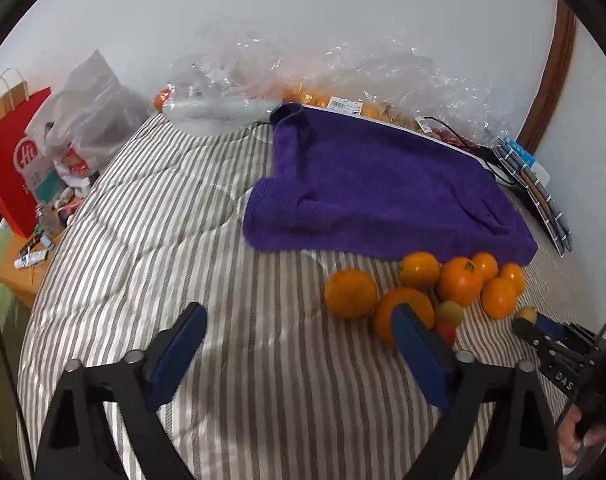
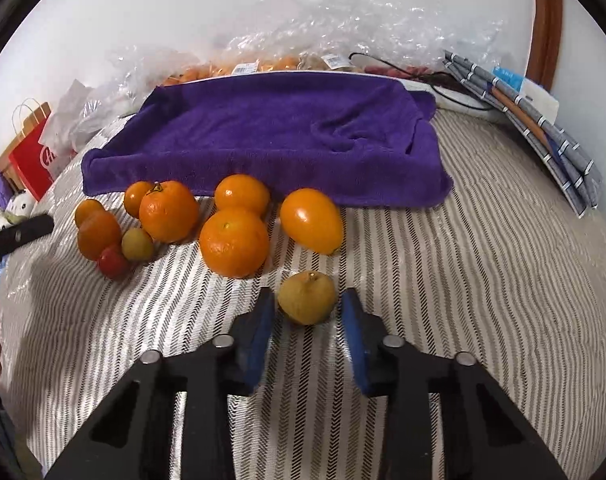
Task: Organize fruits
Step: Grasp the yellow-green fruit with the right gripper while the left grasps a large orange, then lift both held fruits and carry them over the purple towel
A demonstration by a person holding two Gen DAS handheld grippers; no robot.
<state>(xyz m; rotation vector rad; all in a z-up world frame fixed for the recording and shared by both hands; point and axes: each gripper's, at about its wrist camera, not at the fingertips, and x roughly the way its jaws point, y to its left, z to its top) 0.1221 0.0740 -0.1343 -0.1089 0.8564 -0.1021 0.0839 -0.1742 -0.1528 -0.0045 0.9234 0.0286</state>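
Several oranges [image 2: 234,242] lie in a loose cluster on the striped bedcover in front of a purple towel [image 2: 279,136]. A small red fruit [image 2: 113,262] and a small yellow-green fruit [image 2: 137,244] lie at the cluster's left. A yellow fruit [image 2: 307,298] lies apart, nearer me. My right gripper [image 2: 308,316] is open, its blue pads on either side of the yellow fruit with small gaps. My left gripper [image 1: 299,336] is open and empty, left of the oranges [image 1: 351,293]. The right gripper [image 1: 537,326] shows at the right edge of the left wrist view beside the yellow fruit [image 1: 526,314].
The purple towel [image 1: 379,188] covers a raised flat object. Clear plastic bags [image 2: 343,28] with more oranges lie behind it along the wall. Folded striped cloth [image 2: 543,128] lies at the right. A red paper bag [image 1: 11,164] and clutter stand off the bed's left edge.
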